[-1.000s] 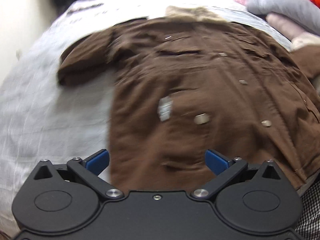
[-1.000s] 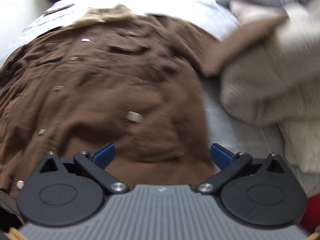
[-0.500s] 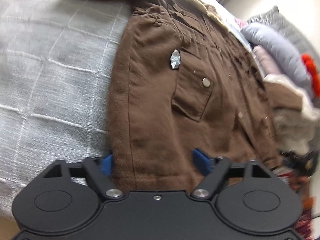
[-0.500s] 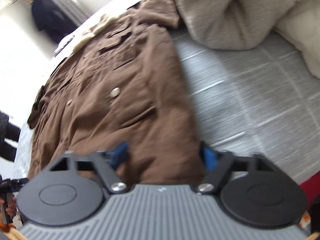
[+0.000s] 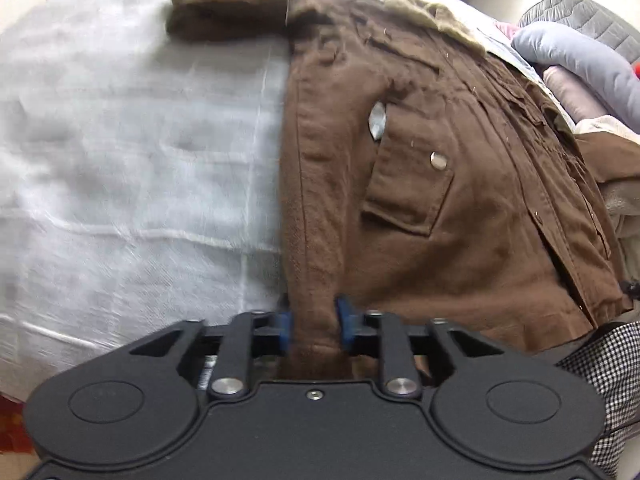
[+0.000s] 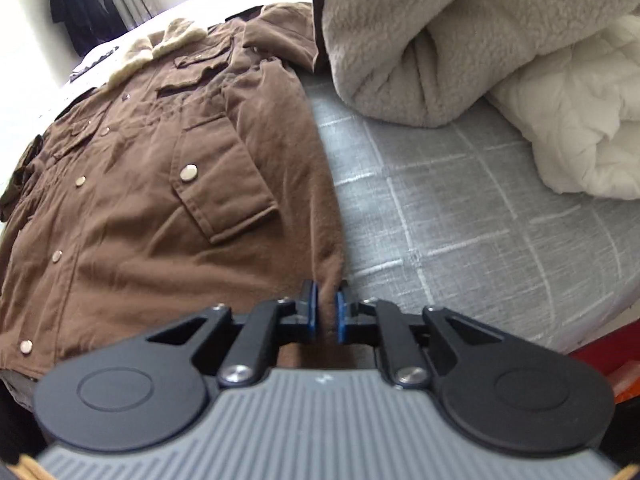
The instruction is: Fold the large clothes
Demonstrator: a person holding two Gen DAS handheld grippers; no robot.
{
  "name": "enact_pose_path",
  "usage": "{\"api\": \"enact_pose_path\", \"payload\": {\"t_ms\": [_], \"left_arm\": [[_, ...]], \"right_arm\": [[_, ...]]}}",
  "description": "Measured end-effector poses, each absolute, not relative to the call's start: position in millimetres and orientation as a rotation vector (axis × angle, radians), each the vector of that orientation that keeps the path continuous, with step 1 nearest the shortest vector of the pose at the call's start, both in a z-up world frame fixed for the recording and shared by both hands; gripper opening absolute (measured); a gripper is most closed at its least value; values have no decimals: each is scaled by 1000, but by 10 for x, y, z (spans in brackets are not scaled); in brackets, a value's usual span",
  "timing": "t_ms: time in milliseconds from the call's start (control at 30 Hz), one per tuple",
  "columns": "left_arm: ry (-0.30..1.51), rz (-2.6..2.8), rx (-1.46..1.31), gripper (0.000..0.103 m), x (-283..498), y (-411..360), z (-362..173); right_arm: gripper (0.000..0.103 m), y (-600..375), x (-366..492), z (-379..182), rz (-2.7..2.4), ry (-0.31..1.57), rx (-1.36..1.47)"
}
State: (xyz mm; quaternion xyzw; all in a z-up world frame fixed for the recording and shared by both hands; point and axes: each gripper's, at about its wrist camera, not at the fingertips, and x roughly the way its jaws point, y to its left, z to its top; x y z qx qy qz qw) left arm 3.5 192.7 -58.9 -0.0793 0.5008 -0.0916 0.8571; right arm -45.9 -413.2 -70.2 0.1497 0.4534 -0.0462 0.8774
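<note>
A brown jacket (image 5: 460, 200) with a pale fleece collar, flap pockets and metal snaps lies front-up on the grey checked bed cover (image 5: 120, 160). My left gripper (image 5: 314, 326) is shut on the jacket's near left hem corner, with fabric bunched between the blue pads. In the right wrist view the same jacket (image 6: 160, 200) fills the left side. My right gripper (image 6: 325, 316) is shut on the jacket's near right hem corner. One sleeve lies folded at the far left in the left wrist view.
A beige fleece blanket (image 6: 420, 40) and a white duvet (image 6: 580, 128) are heaped on the bed's right side, touching the jacket's far sleeve. Grey and pale blue pillows (image 5: 580, 56) lie at the far right. The bed cover (image 6: 460, 220) shows beside the jacket.
Both grippers were open over the hem; they have moved out to the two hem corners and closed on the fabric.
</note>
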Motion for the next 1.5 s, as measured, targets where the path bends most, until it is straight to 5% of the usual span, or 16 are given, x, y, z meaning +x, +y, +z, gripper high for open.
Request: {"api": "enact_pose_path", "payload": {"t_ms": [33,100,167,367,533,667,867,1333,1367,1400,1467,1500], "left_arm": [[1026,-155,-126,53,20,1906,-499],[919,-99,-46,76,-11,1858,-387],[819,-112,-8,83,42,1760,-253],[712,-304,-22,86,712,1211,-317],[862,-335,-4,88,1193,1047,-984],[901,-376,11,91,1131,1143,-828],[635,-151,197,97,1330,1568,-489],[529,-14,474,96,2598,1991,-946],[516,-33,451,83,2625,1985,-912],[509,-57,413,52,2642,1991,-870],[502,-37,273,18,2656,2073,-722],[461,25,166,16,2638,2212,-619]], "right_arm": [[18,-4133,-476,-651,-104,941,315],[50,-4111,-479,-518,-131,925,284],[67,-4033,-440,-384,-153,861,216],[85,-3557,232,-283,-64,759,90],[86,-3423,753,-641,12,747,110],[87,-3527,758,-962,25,809,133],[93,-3531,740,-823,-3,857,166],[93,-3338,922,-715,-75,886,109],[93,-3324,937,-711,-75,888,107],[93,-3310,954,-710,-75,890,106],[93,-3285,990,-712,-77,894,105],[93,-3272,1005,-708,-79,897,102]]}}
